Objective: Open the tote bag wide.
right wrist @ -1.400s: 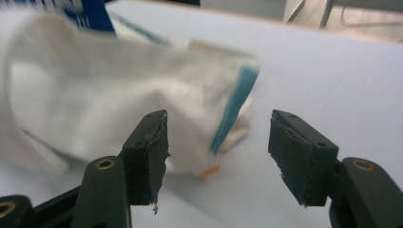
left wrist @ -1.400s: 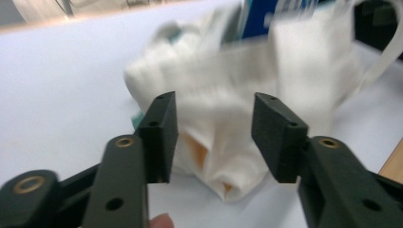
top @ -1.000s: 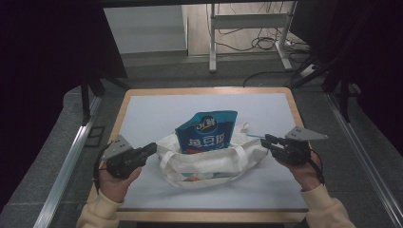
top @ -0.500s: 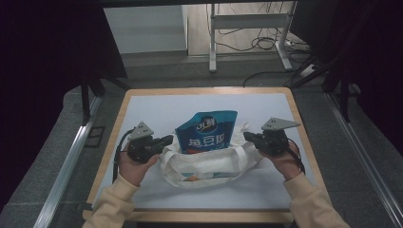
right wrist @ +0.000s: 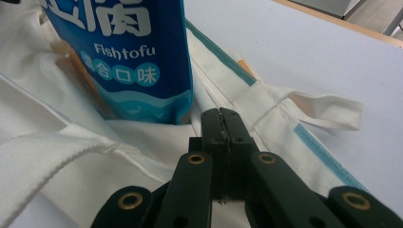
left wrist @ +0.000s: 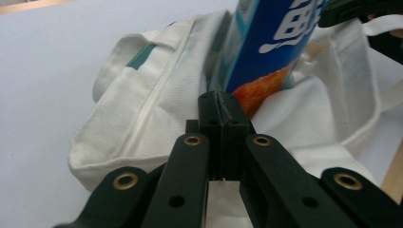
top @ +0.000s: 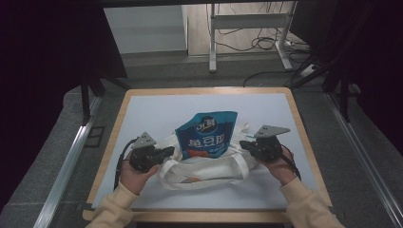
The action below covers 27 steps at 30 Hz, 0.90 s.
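Note:
A white cloth tote bag (top: 204,170) lies on the table, and a blue Fishtofu snack pouch (top: 205,135) stands in its mouth. My left gripper (top: 171,151) is at the bag's left side, jaws pressed together. In the left gripper view its tips (left wrist: 219,97) meet the bag (left wrist: 142,109) just below the pouch (left wrist: 271,42). My right gripper (top: 242,144) is at the bag's right side, also shut. Its tips (right wrist: 221,114) sit at the bag's rim (right wrist: 266,109) beside the pouch (right wrist: 123,57). I cannot see cloth between either pair of jaws.
The bag rests on a white mat (top: 157,109) on a wood-edged table. A bag handle loop (right wrist: 328,110) lies loose to the right. Beyond the table are a metal stand (top: 247,28) and floor cables (top: 266,42). Metal rails (top: 71,156) run along both sides.
Both hands have moved inward from the table's sides to the bag and come down a little. The bag and pouch have stayed in place.

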{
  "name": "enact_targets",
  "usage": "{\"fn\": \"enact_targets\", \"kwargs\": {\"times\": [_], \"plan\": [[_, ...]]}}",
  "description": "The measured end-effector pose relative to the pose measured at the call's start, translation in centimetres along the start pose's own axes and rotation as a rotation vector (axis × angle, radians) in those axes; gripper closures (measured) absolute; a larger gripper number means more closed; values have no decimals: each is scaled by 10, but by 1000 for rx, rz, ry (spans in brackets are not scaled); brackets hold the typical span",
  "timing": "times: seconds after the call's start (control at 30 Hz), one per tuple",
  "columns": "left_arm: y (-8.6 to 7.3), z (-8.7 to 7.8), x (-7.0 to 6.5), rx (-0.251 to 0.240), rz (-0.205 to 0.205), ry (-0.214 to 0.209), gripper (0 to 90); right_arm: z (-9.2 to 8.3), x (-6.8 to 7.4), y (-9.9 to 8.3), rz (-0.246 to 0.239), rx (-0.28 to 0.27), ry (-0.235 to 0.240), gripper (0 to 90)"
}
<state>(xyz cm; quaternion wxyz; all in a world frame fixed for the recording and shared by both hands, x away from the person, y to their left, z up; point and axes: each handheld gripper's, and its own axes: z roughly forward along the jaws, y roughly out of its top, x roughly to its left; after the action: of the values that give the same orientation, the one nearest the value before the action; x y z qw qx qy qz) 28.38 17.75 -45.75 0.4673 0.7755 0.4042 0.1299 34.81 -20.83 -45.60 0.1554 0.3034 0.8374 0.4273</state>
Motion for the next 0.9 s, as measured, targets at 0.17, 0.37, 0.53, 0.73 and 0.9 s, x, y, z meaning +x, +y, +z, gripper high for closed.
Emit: {"fn": "enact_targets", "kwargs": {"times": [0.17,0.37,0.53,0.73,0.9], "plan": [[-1,-3,-5,8,9,-12,900,-1,1,-2,-2,2,-1,890],[-9,7,-7,61,10,-16,900,2,3,-7,-4,14,-2,890],[-15,15,-6,93,6,-15,900,5,5,-13,-7,29,-2,890],[-24,21,-6,121,2,-14,900,8,7,-23,-4,50,4,890],[-31,25,-8,138,2,-13,900,11,11,-35,-6,72,5,891]]}}
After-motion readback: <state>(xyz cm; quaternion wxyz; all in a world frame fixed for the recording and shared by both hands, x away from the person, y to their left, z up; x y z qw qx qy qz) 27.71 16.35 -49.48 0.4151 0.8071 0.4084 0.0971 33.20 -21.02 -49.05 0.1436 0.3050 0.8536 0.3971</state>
